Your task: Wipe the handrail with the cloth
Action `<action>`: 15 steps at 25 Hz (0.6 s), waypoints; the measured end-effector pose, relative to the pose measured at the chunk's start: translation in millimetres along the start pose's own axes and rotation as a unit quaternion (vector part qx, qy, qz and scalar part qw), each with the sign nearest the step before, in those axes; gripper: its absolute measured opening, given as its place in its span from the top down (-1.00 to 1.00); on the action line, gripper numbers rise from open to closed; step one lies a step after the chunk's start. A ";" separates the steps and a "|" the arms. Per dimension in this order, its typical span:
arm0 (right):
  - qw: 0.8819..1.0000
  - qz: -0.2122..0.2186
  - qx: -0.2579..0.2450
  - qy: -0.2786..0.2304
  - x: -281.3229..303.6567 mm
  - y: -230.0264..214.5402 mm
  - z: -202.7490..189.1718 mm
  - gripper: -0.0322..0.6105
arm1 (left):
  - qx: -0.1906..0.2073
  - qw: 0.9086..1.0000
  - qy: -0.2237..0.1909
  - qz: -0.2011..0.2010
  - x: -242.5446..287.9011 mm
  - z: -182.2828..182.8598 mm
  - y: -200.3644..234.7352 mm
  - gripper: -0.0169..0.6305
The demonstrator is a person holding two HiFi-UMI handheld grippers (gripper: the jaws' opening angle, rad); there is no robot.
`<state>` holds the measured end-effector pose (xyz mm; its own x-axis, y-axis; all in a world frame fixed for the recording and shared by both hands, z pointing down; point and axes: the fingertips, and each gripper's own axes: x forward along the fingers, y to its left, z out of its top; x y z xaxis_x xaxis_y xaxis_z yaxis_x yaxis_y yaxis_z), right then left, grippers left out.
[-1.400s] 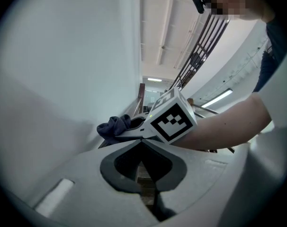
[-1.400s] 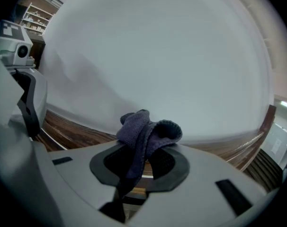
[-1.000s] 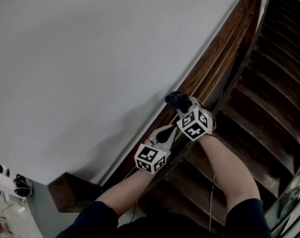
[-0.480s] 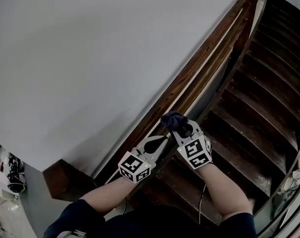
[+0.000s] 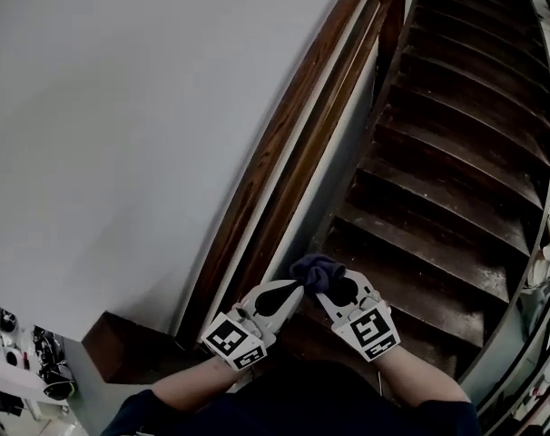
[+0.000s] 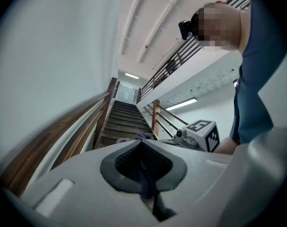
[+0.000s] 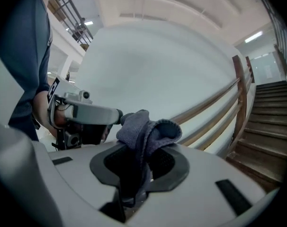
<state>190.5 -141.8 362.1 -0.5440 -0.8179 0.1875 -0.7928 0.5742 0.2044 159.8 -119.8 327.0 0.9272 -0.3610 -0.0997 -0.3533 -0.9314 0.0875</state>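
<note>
Head view: dark wooden stairs (image 5: 456,153) rise beside handrail (image 5: 279,143) on pale wall (image 5: 121,107)

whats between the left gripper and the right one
Only the cloth, held by the right gripper and bunched right next to the left gripper; the right gripper view shows it.

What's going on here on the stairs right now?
A person on a wooden staircase holds a gripper in each hand. The right gripper is shut on a bunched purple cloth. The left gripper is shut too, a strip of that cloth showing between its jaws. The cloth sits off the handrail, to its right.
</note>
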 end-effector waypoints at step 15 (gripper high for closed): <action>0.989 -0.020 0.141 -0.040 -74.8 28.1 -45.0 0.60 | -0.020 0.999 0.005 -0.050 7.1 -28.0 -66.5 0.93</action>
<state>221.2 -62.8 397.0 -0.5217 -0.8467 0.1052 -0.8532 0.5173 -0.0676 193.3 -59.2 348.2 0.9589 -0.2654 -0.1004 -0.2535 -0.9602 0.1172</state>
